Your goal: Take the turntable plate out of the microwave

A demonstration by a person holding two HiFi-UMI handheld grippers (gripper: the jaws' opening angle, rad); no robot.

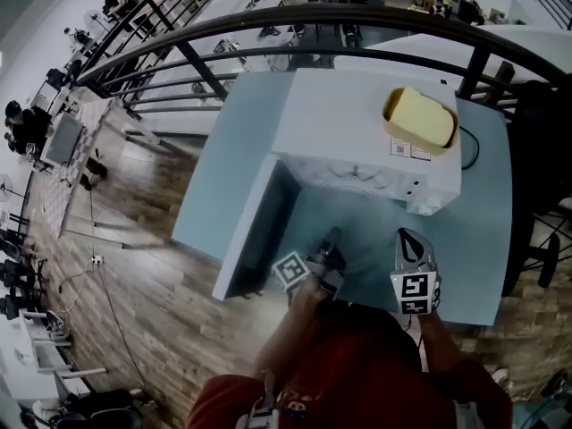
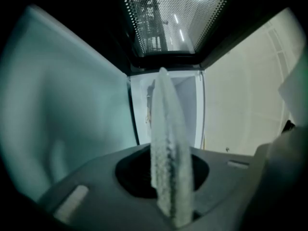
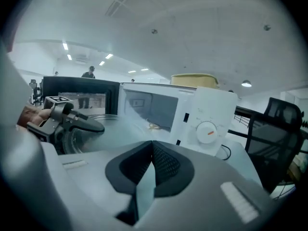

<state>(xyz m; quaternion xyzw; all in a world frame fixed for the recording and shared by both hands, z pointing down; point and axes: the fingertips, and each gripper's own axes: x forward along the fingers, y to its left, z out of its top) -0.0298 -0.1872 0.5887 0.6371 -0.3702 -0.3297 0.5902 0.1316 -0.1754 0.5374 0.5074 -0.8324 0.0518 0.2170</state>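
Observation:
The white microwave (image 1: 357, 141) stands on a light blue table (image 1: 474, 266) with its door (image 1: 255, 231) swung open to the left. My left gripper (image 1: 329, 239) is in front of the open cavity, shut on the clear glass turntable plate (image 2: 166, 109), which shows edge-on between its jaws. In the right gripper view the plate (image 3: 113, 129) lies flat in front of the microwave, held at its rim by the left gripper (image 3: 94, 127). My right gripper (image 1: 407, 237) hovers to the right of it, before the control panel, jaws shut with nothing in them (image 3: 151, 150).
A yellow bowl (image 1: 420, 119) sits on top of the microwave. A black cable (image 1: 469, 150) runs off its right side. A black office chair (image 3: 276, 138) stands to the right of the table. A dark railing (image 1: 268, 34) curves behind it.

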